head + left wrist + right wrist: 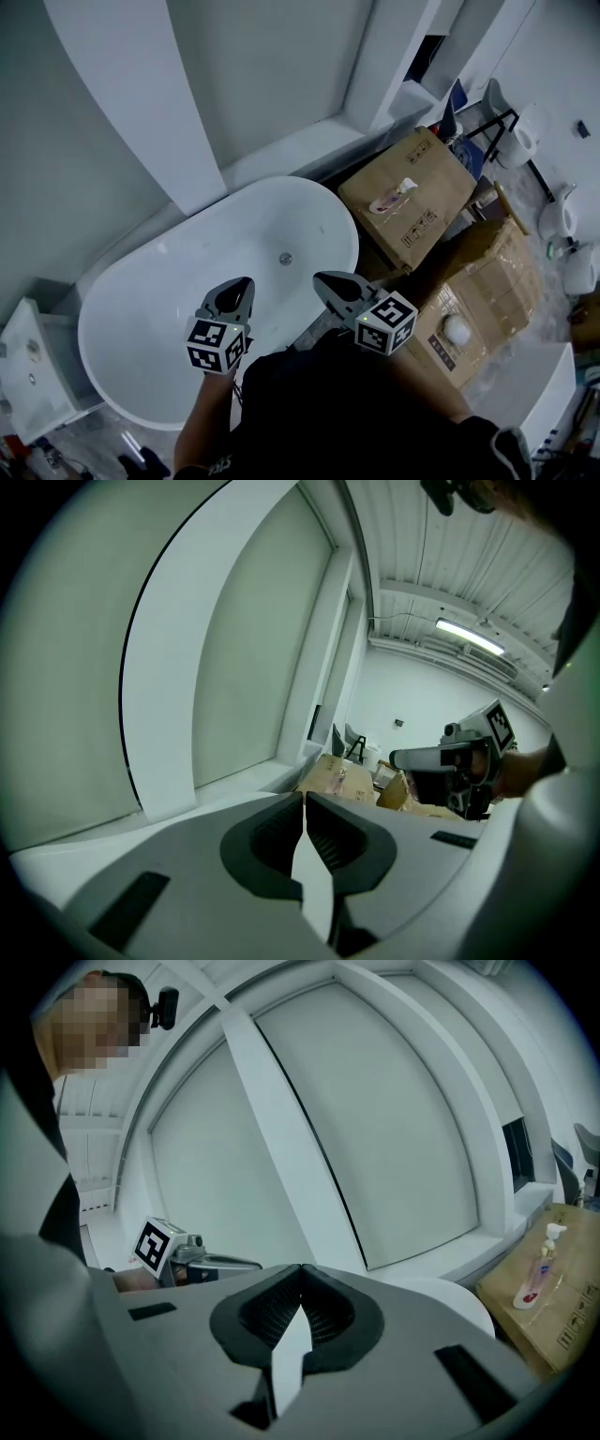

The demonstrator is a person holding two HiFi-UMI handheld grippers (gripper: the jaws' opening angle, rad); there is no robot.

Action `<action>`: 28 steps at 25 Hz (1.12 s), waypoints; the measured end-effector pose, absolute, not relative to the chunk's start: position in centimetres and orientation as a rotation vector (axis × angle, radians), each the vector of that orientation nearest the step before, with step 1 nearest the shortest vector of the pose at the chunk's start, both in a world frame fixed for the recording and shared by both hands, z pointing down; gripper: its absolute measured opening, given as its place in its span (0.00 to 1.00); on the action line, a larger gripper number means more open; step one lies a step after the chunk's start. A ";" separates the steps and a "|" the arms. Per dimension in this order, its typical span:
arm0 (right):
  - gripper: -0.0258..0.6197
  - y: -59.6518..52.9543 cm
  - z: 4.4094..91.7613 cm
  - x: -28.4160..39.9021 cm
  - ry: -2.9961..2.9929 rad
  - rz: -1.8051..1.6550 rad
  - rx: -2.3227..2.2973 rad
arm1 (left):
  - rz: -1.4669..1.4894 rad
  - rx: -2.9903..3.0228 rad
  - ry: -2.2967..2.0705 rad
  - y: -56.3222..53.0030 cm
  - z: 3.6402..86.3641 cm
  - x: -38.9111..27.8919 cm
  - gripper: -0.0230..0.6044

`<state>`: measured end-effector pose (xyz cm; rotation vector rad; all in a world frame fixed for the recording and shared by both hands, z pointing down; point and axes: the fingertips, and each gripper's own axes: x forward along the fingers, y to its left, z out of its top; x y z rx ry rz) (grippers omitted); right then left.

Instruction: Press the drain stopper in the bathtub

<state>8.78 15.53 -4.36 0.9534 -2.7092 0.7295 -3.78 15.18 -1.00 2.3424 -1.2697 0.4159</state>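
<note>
The white oval bathtub [141,309] lies below me, and its small round metal drain stopper [286,258] sits in the tub floor. Both grippers hover over the near side of the tub, short of the stopper. My left gripper [246,282] is shut with nothing held, its jaws meeting tip to tip in the left gripper view [303,803]. My right gripper [320,278] is shut and empty too [300,1271]. Each gripper shows in the other's view: the right gripper [450,761] and the left gripper [178,1252]. The stopper is hidden in both gripper views.
Cardboard boxes [408,197] stand against the tub's right end, one with a pump bottle [394,195] lying on it [539,1265]. More wrapped boxes [483,286] sit nearer right. A white cabinet [28,366] is at the left. A white wall with a sloped panel [131,94] runs behind the tub.
</note>
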 end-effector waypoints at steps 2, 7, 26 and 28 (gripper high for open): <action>0.06 14.7 -3.7 7.7 -2.697 0.749 0.956 | 0.433 2.339 -1.255 14.7 -0.1 -4.7 0.08; 0.06 13.6 -1.3 5.4 -2.646 0.805 0.877 | 0.424 2.280 -1.265 13.5 1.6 -6.7 0.08; 0.06 0.3 11.3 6.7 -2.525 0.941 0.623 | 0.534 2.073 -1.333 0.5 9.1 -4.4 0.08; 0.06 -0.8 13.9 6.8 -2.498 0.953 0.596 | 0.560 2.056 -1.320 -0.7 11.5 -4.1 0.08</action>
